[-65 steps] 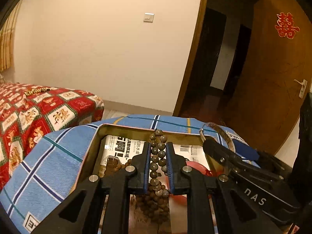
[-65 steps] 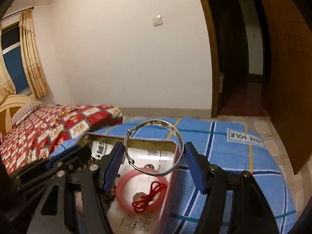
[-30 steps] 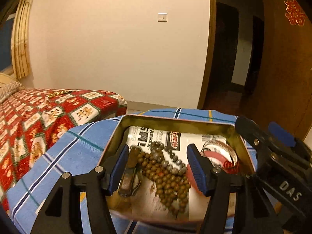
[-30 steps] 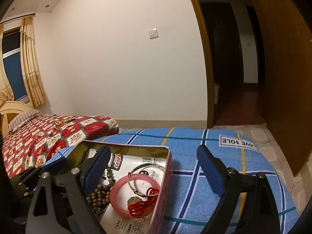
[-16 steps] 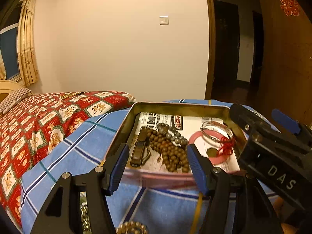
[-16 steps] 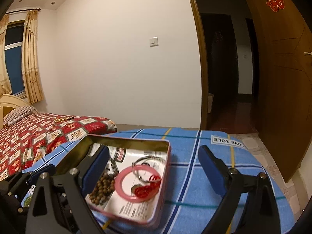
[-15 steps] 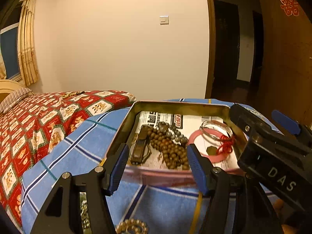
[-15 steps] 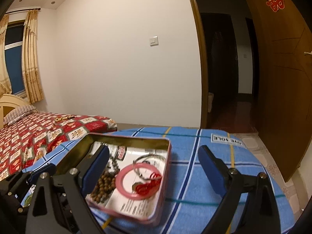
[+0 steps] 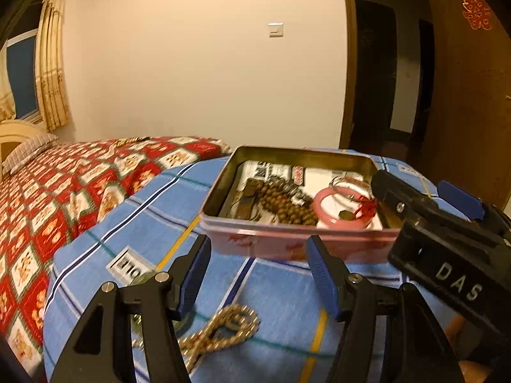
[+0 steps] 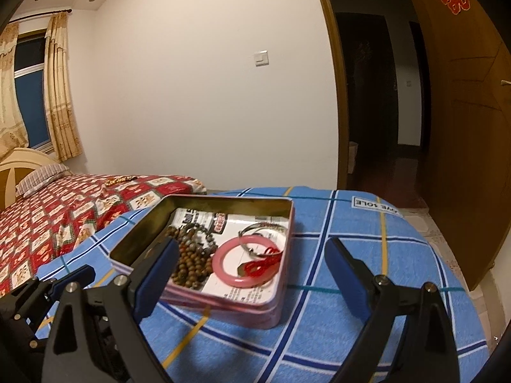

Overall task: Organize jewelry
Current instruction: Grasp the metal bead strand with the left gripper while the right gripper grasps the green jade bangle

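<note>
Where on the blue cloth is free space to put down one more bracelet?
Bare cloth lies right of the tin, up to the label patch. Crowded: inside the tin, with wooden beads and pink bangle; in front of it a gold chain lies.

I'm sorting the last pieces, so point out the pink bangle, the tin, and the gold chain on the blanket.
pink bangle [image 10: 223,257]: right wrist view, left side of the ring.
tin [image 10: 255,306]: right wrist view, pink near wall.
gold chain [image 9: 236,319]: left wrist view, looped end, blurred.
</note>
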Demonstrator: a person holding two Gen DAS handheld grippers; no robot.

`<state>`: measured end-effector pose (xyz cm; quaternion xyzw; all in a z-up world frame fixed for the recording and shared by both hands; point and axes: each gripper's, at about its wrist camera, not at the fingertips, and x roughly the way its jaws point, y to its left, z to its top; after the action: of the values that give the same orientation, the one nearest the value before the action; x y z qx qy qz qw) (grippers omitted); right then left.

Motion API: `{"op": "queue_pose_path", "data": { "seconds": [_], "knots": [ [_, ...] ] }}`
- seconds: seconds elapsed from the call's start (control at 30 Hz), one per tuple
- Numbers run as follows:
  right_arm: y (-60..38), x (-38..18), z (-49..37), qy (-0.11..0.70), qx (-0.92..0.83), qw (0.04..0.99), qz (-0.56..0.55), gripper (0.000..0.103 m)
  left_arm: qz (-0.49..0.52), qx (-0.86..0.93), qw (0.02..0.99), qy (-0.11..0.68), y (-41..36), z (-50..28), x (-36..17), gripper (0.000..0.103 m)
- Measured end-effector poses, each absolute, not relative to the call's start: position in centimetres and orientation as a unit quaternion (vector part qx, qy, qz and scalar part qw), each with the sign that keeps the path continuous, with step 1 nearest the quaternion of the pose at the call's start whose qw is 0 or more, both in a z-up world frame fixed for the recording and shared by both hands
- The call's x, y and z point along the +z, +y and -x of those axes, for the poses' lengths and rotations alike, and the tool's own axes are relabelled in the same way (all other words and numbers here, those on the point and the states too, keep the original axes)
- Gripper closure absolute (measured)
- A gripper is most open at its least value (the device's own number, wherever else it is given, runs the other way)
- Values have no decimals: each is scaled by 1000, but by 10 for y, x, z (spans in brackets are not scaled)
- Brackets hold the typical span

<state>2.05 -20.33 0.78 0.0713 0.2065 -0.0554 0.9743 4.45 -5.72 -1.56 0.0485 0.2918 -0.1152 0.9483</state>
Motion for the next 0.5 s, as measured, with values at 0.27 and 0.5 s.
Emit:
{"op": "queue_pose_path", "data": {
  "seconds": [0.27, 0.5],
  "knots": [
    [-187, 1, -18, 241, 4, 966, -94, 8, -30, -76, 946, 315, -6, -32, -16, 41],
    [-142, -7, -27, 299, 114, 942, -98, 8, 32, 1, 941, 336, 77, -37, -12, 41]
  ]
}}
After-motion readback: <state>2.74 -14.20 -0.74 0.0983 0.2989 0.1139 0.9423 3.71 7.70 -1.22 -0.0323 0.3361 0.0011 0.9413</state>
